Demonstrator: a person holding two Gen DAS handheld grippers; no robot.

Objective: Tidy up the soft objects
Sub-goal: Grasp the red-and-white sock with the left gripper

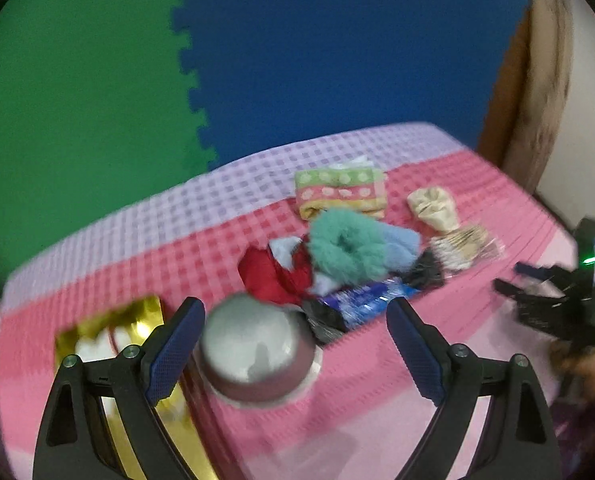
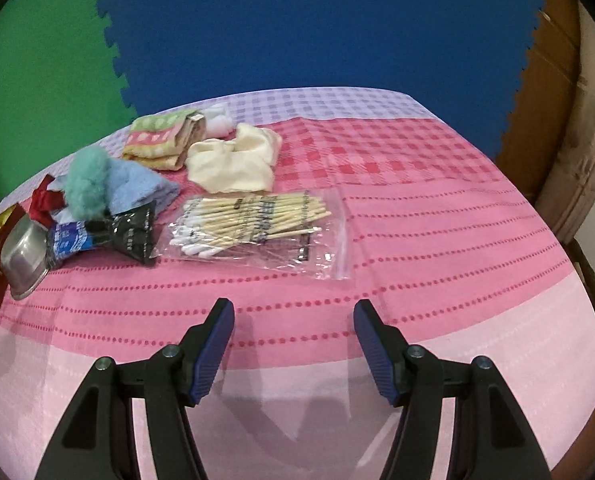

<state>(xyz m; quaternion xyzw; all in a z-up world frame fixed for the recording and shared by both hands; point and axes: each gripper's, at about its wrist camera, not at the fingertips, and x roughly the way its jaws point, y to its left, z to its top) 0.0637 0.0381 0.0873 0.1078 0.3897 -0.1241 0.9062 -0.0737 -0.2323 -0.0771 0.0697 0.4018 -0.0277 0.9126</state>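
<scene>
A heap of soft things lies on the pink checked tablecloth (image 2: 417,220): a teal fluffy scrunchie (image 1: 345,248) (image 2: 87,184) on a light blue cloth (image 1: 401,240) (image 2: 137,192), and a red ribbon cloth (image 1: 269,276) (image 2: 43,200) beside them. Behind are a folded dotted towel (image 1: 339,192) (image 2: 157,136) and a cream cloth (image 1: 433,206) (image 2: 233,164). My left gripper (image 1: 295,306) hangs open over an upturned steel bowl (image 1: 257,352) and touches nothing. My right gripper (image 2: 294,308) is open and empty above bare cloth near the front edge, and shows blurred at the right (image 1: 513,280).
A bag of cotton swabs (image 2: 257,228), a blue packet (image 2: 69,240) and a black packet (image 2: 137,236) lie by the heap. White cotton balls (image 2: 217,120) sit behind the towel. A gold box (image 1: 109,328) stands at the left. Green and blue foam mats back the table.
</scene>
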